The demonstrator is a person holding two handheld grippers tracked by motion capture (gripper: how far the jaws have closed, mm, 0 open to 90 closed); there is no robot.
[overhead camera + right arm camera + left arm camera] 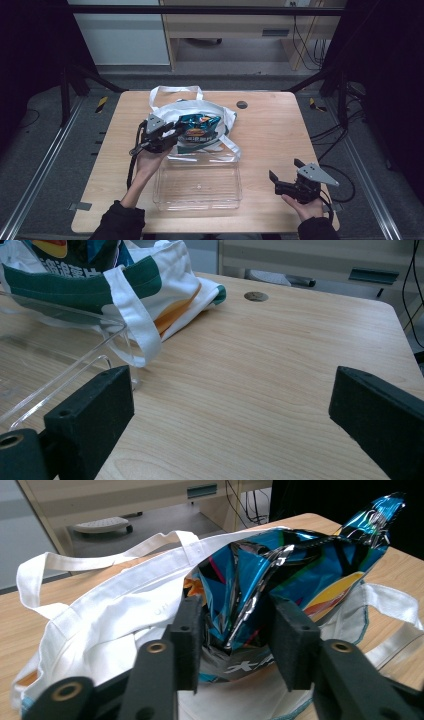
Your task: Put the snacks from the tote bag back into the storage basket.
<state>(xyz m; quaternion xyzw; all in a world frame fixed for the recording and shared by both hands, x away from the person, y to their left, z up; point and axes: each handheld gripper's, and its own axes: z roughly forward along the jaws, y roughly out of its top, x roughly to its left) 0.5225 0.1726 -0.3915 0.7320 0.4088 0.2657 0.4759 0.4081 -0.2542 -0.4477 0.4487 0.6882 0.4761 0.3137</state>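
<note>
The wooden table (270, 130) carries a white tote bag (220, 112) toward its far side and a clear plastic tray (197, 187) just in front of it, nearer the person, with one bag strap draped against the tray's far wall. A shiny blue snack bag (200, 125) sits in the mouth of the tote, partly risen out of it, and the left gripper (172, 134) is clamped on its crumpled near end; in the left gripper view the foil (280, 570) is pinched between the two black jaws above the white cloth (110, 615). The step in hand looks like drawing the snack out of the tote, probably to set it in the tray. The next move calls for lifting the packet clear of the bag's rim and straps, then carrying it back over the tray without dragging the cloth along. The right gripper (286, 176) rests at the near right of the table with its jaws spread wide, holding nothing.
</note>
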